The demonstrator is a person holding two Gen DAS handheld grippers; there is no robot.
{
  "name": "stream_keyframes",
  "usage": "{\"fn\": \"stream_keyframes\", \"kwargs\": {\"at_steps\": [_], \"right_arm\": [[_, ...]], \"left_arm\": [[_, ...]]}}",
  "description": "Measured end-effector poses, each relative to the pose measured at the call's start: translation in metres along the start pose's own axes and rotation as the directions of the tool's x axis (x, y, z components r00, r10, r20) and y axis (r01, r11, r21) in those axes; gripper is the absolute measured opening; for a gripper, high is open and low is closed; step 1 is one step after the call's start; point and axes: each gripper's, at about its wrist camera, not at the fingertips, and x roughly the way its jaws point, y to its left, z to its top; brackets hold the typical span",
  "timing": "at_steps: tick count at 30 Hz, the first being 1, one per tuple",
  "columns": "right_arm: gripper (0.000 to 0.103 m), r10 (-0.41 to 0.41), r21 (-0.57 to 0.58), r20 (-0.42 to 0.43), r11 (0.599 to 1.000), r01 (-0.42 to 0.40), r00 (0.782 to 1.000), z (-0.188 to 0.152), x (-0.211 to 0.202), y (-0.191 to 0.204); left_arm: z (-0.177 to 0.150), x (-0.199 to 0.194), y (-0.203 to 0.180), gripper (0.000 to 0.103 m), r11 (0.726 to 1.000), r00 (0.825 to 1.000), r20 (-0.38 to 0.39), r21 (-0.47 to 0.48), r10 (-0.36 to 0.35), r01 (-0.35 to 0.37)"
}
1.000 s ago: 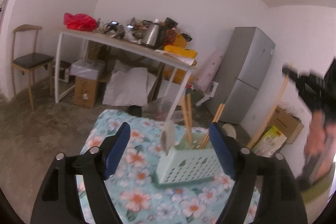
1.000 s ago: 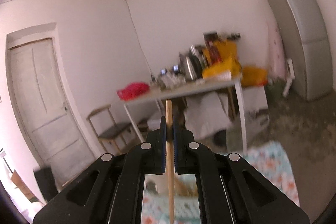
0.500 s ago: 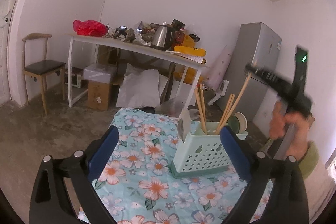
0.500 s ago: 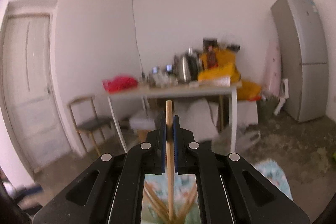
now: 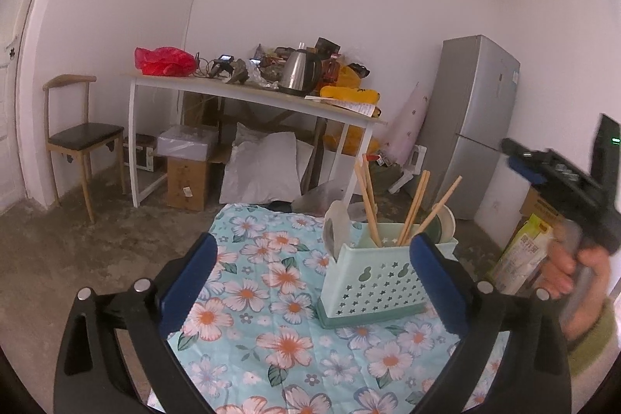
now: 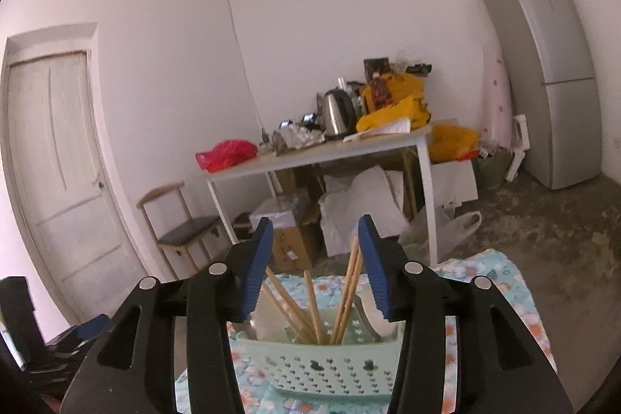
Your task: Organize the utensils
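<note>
1. The right gripper (image 6: 314,258) has just been opening; its jaws stand apart, holding nothing, above the wooden chopsticks (image 6: 310,301) standing in the mint-green perforated plastic utensil basket (image 6: 330,367).
2. The left gripper (image 5: 310,274) gapes wide, empty; the basket sits just beyond its right finger.

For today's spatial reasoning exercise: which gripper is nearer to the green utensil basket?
Right. The right gripper hangs open just above the green utensil basket, its jaws having just opened around the chopsticks. The left gripper, open, sits back in front of it.
</note>
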Motion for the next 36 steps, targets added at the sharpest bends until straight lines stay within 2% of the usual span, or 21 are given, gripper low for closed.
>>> {"fn": "stream_keyframes", "kwargs": {"at_steps": [3, 5, 7, 8, 10, 11, 13, 18, 21, 25, 36], "right_arm": [[0.049, -0.020, 0.001, 0.003, 1.000, 0.020, 1.000, -0.007, -0.018, 0.002], [0.052, -0.059, -0.018, -0.024, 0.998, 0.059, 0.998, -0.018, -0.030, 0.008], [0.063, -0.128, -0.065, -0.065, 0.990, 0.124, 0.990, -0.032, -0.034, 0.016], [0.066, -0.178, -0.104, -0.088, 0.980, 0.169, 0.980, -0.041, -0.036, 0.023], [0.080, -0.295, -0.180, -0.131, 0.946, 0.270, 0.947, -0.061, -0.034, 0.034], [0.083, -0.337, -0.210, -0.150, 0.930, 0.303, 0.930, -0.069, -0.031, 0.038], [0.088, -0.405, -0.258, -0.190, 0.899, 0.353, 0.894, -0.088, -0.027, 0.044], [0.092, -0.482, -0.281, -0.248, 0.866, 0.414, 0.840, -0.112, -0.024, 0.042], [0.094, -0.514, -0.290, -0.250, 0.848, 0.443, 0.820, -0.116, -0.027, 0.038], [0.094, -0.530, -0.281, -0.260, 0.841, 0.462, 0.808, -0.119, -0.033, 0.033], [0.094, -0.532, -0.243, -0.284, 0.845, 0.476, 0.798, -0.118, -0.033, 0.025]], "left_arm": [[-0.001, -0.001, -0.006, 0.097, 1.000, 1.000, -0.012, 0.018, 0.004, -0.004], [-0.003, -0.001, -0.011, 0.097, 0.999, 1.000, -0.024, 0.033, 0.015, -0.014], [-0.005, 0.000, -0.015, 0.097, 0.999, 0.999, -0.041, 0.043, 0.033, -0.032], [-0.007, 0.001, -0.017, 0.097, 0.998, 0.998, -0.052, 0.045, 0.046, -0.043], [-0.013, 0.004, -0.020, 0.097, 0.995, 0.993, -0.081, 0.051, 0.090, -0.086], [-0.016, 0.006, -0.022, 0.097, 0.993, 0.989, -0.093, 0.057, 0.113, -0.108], [-0.024, 0.013, -0.027, 0.097, 0.979, 0.972, -0.131, 0.086, 0.193, -0.183], [-0.042, 0.026, -0.033, 0.097, 0.958, 0.941, -0.199, 0.139, 0.275, -0.251], [-0.048, 0.028, -0.034, 0.097, 0.950, 0.929, -0.215, 0.149, 0.303, -0.275], [-0.050, 0.030, -0.033, 0.097, 0.946, 0.922, -0.224, 0.147, 0.316, -0.289], [-0.053, 0.037, -0.030, 0.097, 0.946, 0.910, -0.263, 0.135, 0.322, -0.295]]}}
